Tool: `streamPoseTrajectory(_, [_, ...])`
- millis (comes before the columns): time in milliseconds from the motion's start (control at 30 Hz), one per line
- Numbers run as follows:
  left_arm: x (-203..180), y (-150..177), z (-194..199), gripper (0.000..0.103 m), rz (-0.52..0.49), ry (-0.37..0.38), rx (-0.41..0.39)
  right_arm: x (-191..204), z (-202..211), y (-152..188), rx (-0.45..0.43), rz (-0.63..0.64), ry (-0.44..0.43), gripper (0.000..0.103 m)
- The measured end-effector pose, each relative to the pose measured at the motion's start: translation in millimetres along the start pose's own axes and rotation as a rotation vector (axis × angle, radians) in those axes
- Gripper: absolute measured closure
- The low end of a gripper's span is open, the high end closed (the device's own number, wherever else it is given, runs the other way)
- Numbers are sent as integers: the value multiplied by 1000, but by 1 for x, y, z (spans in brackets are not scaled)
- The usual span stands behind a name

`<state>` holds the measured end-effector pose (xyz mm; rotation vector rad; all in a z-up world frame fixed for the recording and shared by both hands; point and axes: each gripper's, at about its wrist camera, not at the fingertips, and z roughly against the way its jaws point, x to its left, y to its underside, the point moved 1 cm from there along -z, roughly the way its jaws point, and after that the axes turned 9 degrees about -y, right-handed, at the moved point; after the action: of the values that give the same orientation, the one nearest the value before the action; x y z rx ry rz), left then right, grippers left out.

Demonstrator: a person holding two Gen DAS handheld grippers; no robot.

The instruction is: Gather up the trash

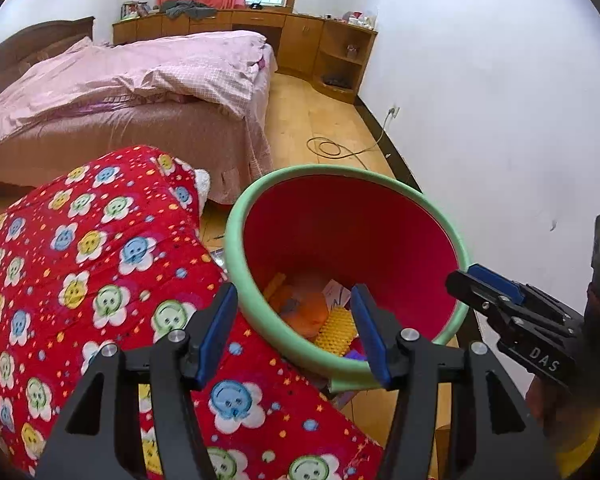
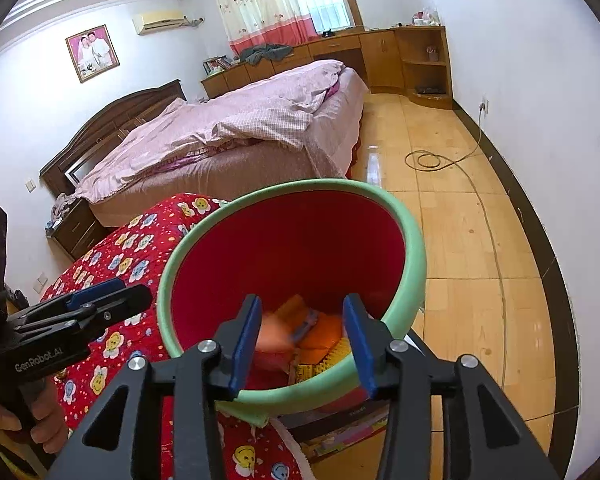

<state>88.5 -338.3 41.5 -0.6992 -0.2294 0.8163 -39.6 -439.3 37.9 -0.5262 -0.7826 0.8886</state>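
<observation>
Trash (image 2: 312, 340) lies inside bin (image 2: 414, 264), directly below and ahead of right gripper (image 2: 302, 340); both grippers, left gripper (image 1: 296, 332) included, gape empty.

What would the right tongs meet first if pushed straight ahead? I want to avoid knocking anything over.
Probably the near green rim of the red bin, which crosses low between the open right tongs. Aimed slightly higher, they would enter the bin toward the orange trash. Depth is unclear.

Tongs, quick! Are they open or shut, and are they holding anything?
Left tongs: open, holding nothing, by the bin.
Right tongs: open, holding nothing, over the bin.
</observation>
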Motion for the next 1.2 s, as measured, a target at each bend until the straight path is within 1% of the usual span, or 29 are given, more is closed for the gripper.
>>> streamPoseTrajectory(33, [2, 1, 2, 44, 7, -3, 3, 2, 3, 0, -4, 1, -1, 53])
streamPoseTrajectory(100, [7, 5, 8, 44, 20, -13, 4, 7, 8, 1, -11, 2, -1, 46])
streamPoseTrajectory(167, [14, 9, 17, 44, 36, -28, -2, 12, 12, 2, -17, 7, -5, 43])
streamPoseTrajectory(267, [25, 14, 28, 44, 50, -51, -5, 23, 19, 3, -23, 18, -9, 35])
streamPoseTrajectory(333, [34, 18, 38, 44, 69, -68, -10, 31, 25, 4, -27, 27, -19, 35])
streamPoseTrajectory(400, [42, 22, 47, 44, 86, -81, -17, 39, 30, 6, -27, 34, -27, 30])
streamPoseTrajectory(500, [55, 29, 62, 44, 108, -104, -32, 54, 37, 11, -32, 49, -40, 26])
streamPoseTrajectory(600, [69, 38, 78, 44, 131, -140, -46, 70, 43, 15, -41, 64, -54, 21])
streamPoseTrajectory(767, [100, 52, 102, 44, 188, -190, -64, 99, 52, 22, -53, 87, -81, 18])
streamPoseTrajectory(900, [123, 67, 122, 44, 225, -242, -85, 124, 58, 30, -71, 100, -118, 8])
streamPoseTrajectory(1200, [164, 110, 163, 44, 311, -367, -113, 174, 62, 62, -63, 150, -164, 7])
